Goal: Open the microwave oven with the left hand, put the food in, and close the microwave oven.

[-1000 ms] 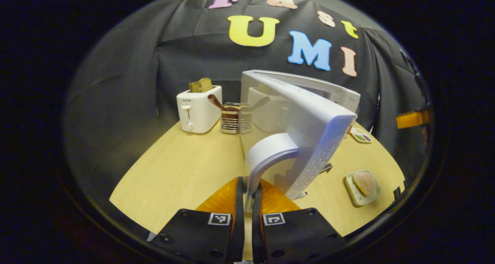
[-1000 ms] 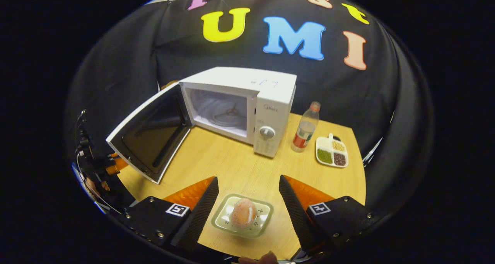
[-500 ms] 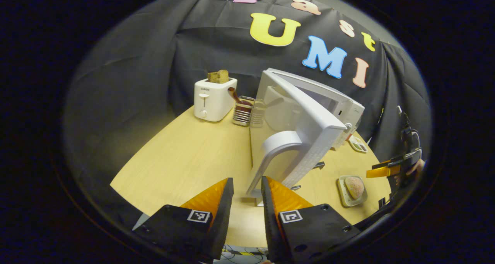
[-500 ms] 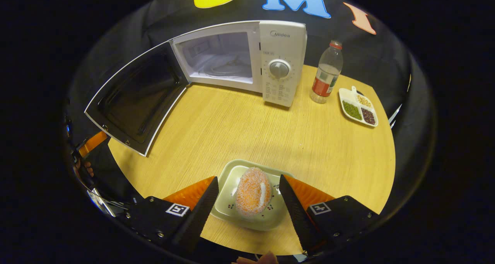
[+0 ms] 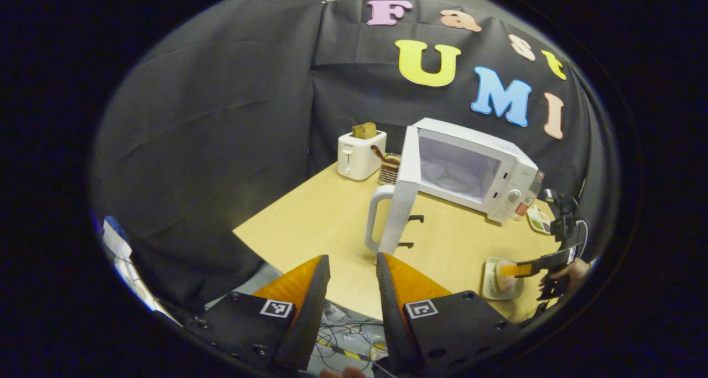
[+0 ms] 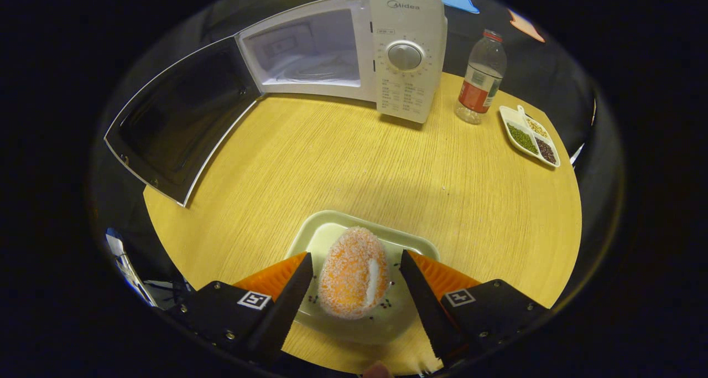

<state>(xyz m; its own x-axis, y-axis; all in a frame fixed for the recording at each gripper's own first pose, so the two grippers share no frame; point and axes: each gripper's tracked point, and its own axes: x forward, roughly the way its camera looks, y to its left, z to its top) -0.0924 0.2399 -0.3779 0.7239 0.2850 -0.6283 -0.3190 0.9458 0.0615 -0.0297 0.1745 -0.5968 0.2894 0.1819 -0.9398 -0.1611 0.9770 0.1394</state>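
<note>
The white microwave (image 5: 470, 167) stands with its door (image 5: 401, 201) swung wide open, handle (image 5: 373, 220) facing me. My left gripper (image 5: 351, 275) is open and holds nothing, hanging back off the table's near edge. In the right gripper view the microwave (image 6: 406, 51) shows its bare cavity (image 6: 307, 57) and dark inner door (image 6: 177, 118). An orange sugared bun (image 6: 354, 273) lies on a pale green plate (image 6: 332, 226). My right gripper (image 6: 355, 255) is open, one finger on each side of the bun. The left gripper view shows the right gripper (image 5: 531, 267) over the plate (image 5: 498, 281).
A toaster (image 5: 359, 154) with bread and a wire utensil rack (image 5: 390, 170) stand left of the microwave. A water bottle (image 6: 480, 79) and a divided dish of beans (image 6: 531, 137) sit to its right. Bare wooden table (image 6: 359, 162) lies between plate and microwave.
My left gripper let go of the door handle, opened and drew back off the table. My right gripper came down and forward until its fingers flank the bun.
</note>
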